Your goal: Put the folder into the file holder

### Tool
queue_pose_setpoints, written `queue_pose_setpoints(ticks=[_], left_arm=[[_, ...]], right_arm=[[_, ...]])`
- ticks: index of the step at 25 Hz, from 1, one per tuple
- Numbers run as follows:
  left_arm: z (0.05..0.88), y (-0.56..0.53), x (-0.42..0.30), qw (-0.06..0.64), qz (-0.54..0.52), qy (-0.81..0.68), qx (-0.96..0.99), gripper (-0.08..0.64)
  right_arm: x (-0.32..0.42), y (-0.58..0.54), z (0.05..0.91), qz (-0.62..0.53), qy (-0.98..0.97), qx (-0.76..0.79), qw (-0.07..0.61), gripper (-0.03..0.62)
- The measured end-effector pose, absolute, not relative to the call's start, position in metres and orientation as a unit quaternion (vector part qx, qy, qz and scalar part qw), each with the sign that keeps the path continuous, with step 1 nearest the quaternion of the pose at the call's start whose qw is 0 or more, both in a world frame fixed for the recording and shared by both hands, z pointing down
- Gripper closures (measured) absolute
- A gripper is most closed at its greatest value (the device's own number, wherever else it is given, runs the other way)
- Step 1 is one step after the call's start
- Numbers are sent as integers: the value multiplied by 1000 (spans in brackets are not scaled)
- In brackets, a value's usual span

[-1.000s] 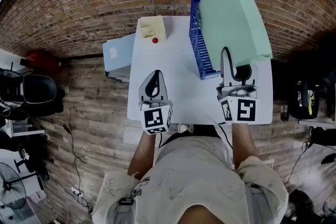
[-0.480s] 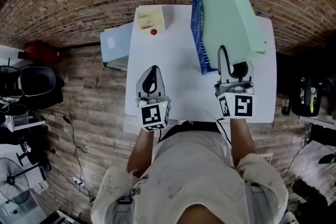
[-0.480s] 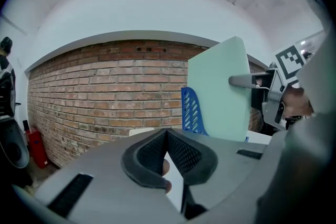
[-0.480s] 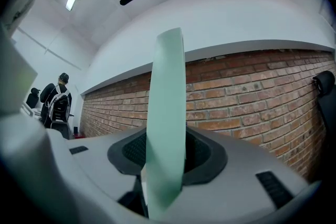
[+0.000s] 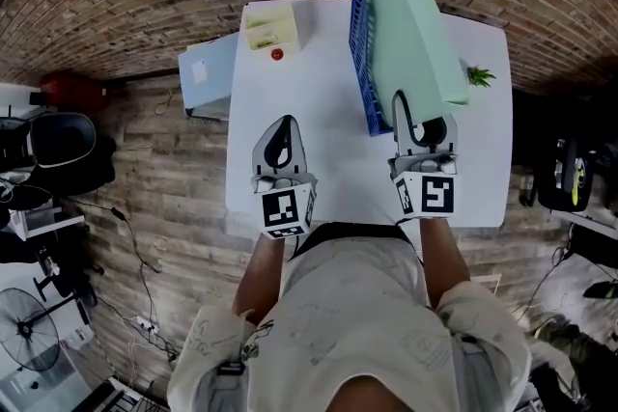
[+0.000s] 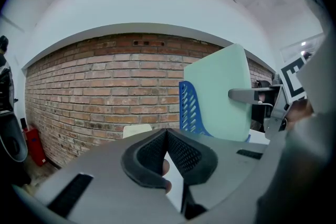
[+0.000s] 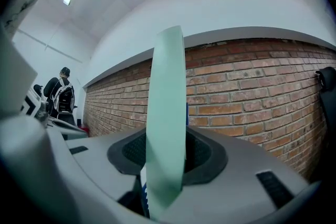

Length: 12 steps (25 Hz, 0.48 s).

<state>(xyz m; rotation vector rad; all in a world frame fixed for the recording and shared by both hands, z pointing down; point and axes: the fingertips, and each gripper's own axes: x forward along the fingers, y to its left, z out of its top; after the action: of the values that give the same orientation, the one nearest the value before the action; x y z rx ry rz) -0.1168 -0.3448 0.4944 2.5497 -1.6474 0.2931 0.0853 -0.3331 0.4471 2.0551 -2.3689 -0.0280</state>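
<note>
A thick mint-green folder [image 5: 410, 24] stands on edge, lifted above the white table [image 5: 328, 140], and my right gripper [image 5: 422, 123] is shut on its near edge. In the right gripper view the folder [image 7: 165, 118] fills the gap between the jaws, spine toward me. The blue file holder [image 5: 364, 72] stands just left of the folder, partly hidden behind it; the left gripper view shows holder [image 6: 193, 112] and folder [image 6: 220, 94] side by side. My left gripper [image 5: 280, 142] hovers over the table's near left part, shut with nothing in it.
A pale yellow box [image 5: 269, 25] and a small red object [image 5: 277, 55] sit at the table's far left. A small green plant [image 5: 477, 74] lies at the right edge. A light-blue cabinet [image 5: 205, 77] stands beside the table; brick floor lies all round it.
The folder has turned more edge-on and shifted left toward the blue holder, uncovering the plant at the right. The left gripper has stayed put.
</note>
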Motion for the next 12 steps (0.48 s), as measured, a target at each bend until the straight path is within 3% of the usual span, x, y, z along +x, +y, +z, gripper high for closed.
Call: queue_pose_setpoints(ticks=[12], left_arm=[[505,-352,-104,60,105,-537,835,548]], right_arm=[[83,-333,492,12,-764,641,68,416]])
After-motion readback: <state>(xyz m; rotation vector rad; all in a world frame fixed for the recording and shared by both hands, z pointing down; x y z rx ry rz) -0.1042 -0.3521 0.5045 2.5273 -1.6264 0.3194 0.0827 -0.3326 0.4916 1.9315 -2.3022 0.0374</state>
